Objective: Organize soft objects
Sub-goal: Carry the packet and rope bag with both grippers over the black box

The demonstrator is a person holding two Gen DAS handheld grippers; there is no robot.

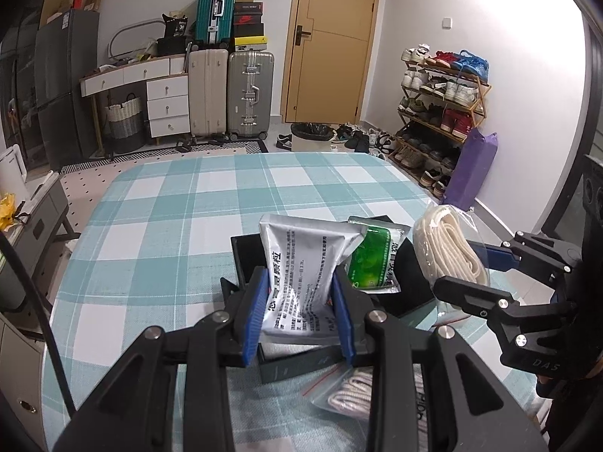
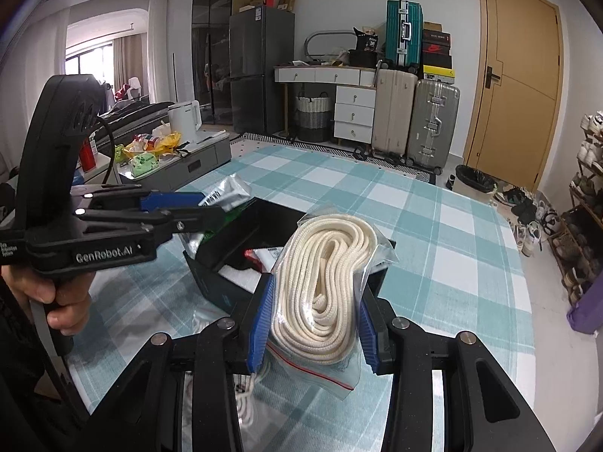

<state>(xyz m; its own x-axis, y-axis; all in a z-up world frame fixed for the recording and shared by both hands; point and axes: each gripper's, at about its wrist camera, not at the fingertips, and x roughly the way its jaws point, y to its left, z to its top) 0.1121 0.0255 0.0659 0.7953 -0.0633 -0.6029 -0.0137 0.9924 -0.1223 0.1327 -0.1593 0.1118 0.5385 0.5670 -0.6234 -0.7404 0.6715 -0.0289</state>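
My left gripper (image 1: 301, 316) is shut on a silver printed sachet (image 1: 301, 260), which stands upright between the blue pads above an open black box (image 1: 245, 252). A green sachet (image 1: 371, 260) leans right beside it over the box; I cannot tell whether it is also held. My right gripper (image 2: 314, 327) is shut on a clear zip bag of coiled white rope (image 2: 324, 286), lifted over the box (image 2: 218, 286). Each gripper shows in the other view: the right gripper (image 1: 478, 271) with its rope bag (image 1: 448, 248), the left gripper (image 2: 211, 207) with the silver sachet (image 2: 230, 190).
A second zip bag of rope (image 1: 346, 395) lies on the teal checked tablecloth (image 1: 169, 226) under my left gripper. A person's hand (image 2: 49, 293) grips the left handle. A low grey table with snacks (image 2: 181, 162) stands left; suitcases (image 1: 230, 94), a door and a shoe rack (image 1: 437, 113) lie beyond.
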